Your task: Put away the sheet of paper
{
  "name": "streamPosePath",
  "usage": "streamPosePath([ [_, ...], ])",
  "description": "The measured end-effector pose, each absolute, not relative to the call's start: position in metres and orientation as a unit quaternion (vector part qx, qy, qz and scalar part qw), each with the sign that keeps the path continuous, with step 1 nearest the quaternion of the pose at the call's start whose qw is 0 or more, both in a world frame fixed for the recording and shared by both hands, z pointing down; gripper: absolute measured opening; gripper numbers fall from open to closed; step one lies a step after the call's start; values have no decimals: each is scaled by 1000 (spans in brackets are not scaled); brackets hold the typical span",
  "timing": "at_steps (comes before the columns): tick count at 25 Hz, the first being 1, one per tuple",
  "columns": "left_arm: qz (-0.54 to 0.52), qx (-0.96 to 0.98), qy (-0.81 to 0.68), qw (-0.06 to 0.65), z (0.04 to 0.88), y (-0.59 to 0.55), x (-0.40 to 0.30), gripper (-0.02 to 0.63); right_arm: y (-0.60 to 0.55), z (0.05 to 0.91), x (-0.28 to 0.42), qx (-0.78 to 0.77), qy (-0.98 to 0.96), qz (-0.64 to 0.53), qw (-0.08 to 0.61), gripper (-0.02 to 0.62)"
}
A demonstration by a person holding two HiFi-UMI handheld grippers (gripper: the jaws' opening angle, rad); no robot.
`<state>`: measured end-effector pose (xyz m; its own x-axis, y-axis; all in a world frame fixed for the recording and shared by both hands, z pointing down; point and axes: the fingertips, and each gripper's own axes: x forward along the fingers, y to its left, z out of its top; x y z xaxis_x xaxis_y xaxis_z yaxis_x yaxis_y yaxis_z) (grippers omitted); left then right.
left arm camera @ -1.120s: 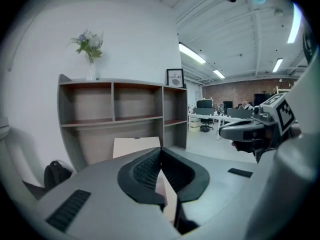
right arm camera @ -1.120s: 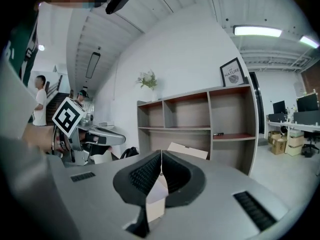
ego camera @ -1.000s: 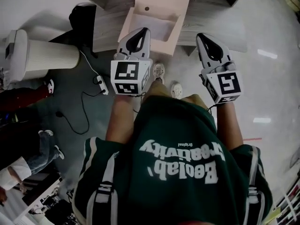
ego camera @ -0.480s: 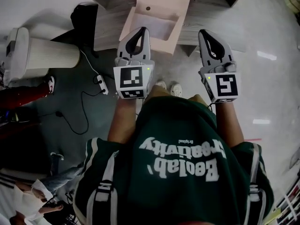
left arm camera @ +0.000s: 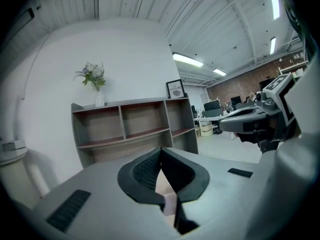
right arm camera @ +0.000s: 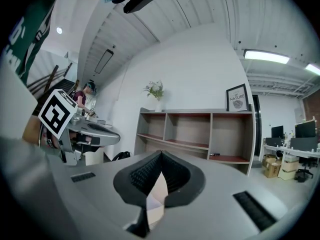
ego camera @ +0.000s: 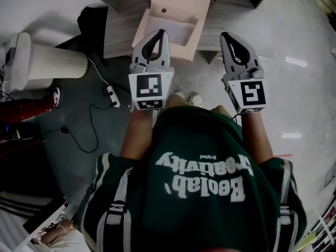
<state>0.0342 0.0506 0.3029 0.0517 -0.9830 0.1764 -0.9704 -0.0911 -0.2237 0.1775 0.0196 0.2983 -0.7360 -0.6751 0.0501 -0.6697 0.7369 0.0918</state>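
Note:
An open pale pink box (ego camera: 178, 14) stands on the wooden shelf top (ego camera: 121, 35) ahead of me, lid raised. A whitish sheet of paper (ego camera: 177, 31) seems to lie inside it. My left gripper (ego camera: 159, 34) hangs in the air just before the box's front edge, shut and empty. My right gripper (ego camera: 226, 36) is level with it, to the right of the box, also shut with nothing in it. In the left gripper view the pads (left arm camera: 145, 171) meet at the tip, with a bit of the pale box showing beneath. The right gripper view shows its pads (right arm camera: 145, 176) closed the same way.
A grey shelf unit (left arm camera: 131, 128) stands by the white wall, with a vase of flowers (left arm camera: 94, 81) and a framed picture (right arm camera: 236, 98) on top. On the floor at left are a white ribbed appliance (ego camera: 50, 62), a power strip with cables (ego camera: 111, 95) and a black bag (ego camera: 92, 18).
Both grippers have stayed almost where they were, shut. My feet have drawn back under me. A person at the lower left has moved out of view.

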Motion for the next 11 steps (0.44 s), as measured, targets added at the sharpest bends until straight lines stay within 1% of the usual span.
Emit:
streamPosePath([
  [11,-143,-731,667,24,297,52,33,18,23,286,174,363,-931,-42,29,34],
])
